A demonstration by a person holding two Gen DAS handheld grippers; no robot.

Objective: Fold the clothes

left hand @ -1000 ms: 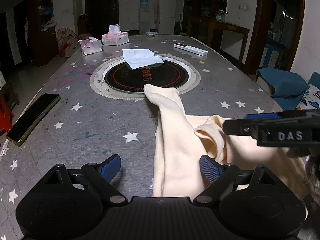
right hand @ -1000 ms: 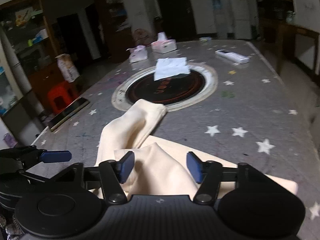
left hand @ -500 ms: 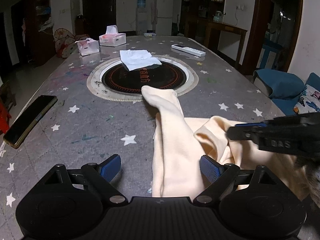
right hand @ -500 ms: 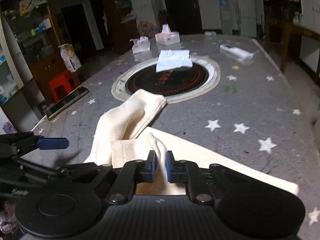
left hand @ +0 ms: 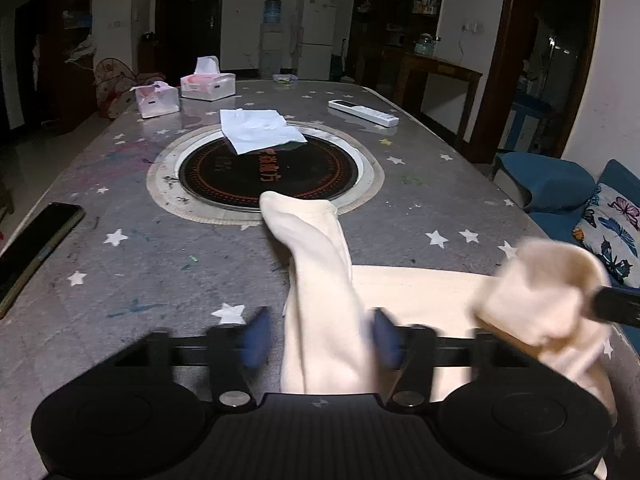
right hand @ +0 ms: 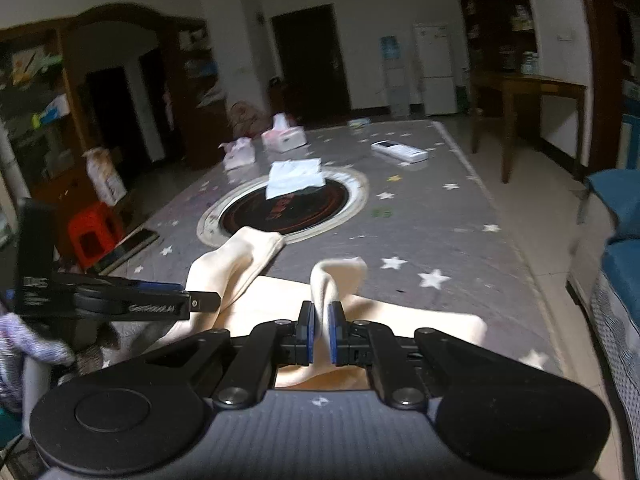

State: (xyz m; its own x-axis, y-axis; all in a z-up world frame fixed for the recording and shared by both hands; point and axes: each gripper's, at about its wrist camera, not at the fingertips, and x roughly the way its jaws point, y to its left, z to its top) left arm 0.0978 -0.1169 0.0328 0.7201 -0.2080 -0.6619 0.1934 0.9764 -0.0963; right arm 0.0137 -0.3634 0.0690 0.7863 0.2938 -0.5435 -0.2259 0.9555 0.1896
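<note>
A cream garment (left hand: 320, 280) lies on the grey star-patterned table (left hand: 140, 264), one sleeve reaching to the round black hotplate (left hand: 272, 168). My left gripper (left hand: 320, 338) has its blurred blue pads partly closed on either side of this sleeve's near end. My right gripper (right hand: 319, 332) is shut on a fold of the other sleeve (right hand: 336, 280) and holds it raised above the table. That raised fold shows at the right of the left wrist view (left hand: 552, 292).
A white folded cloth (left hand: 260, 130) lies on the hotplate's far side. Two tissue boxes (left hand: 208, 84) and a remote (left hand: 362, 112) sit farther back. A phone (left hand: 36, 248) lies at the left edge. A blue sofa (left hand: 560, 188) stands right of the table.
My right gripper shut on the garment fold and lifted it up and to the right. My left gripper's pads moved inward around the other sleeve.
</note>
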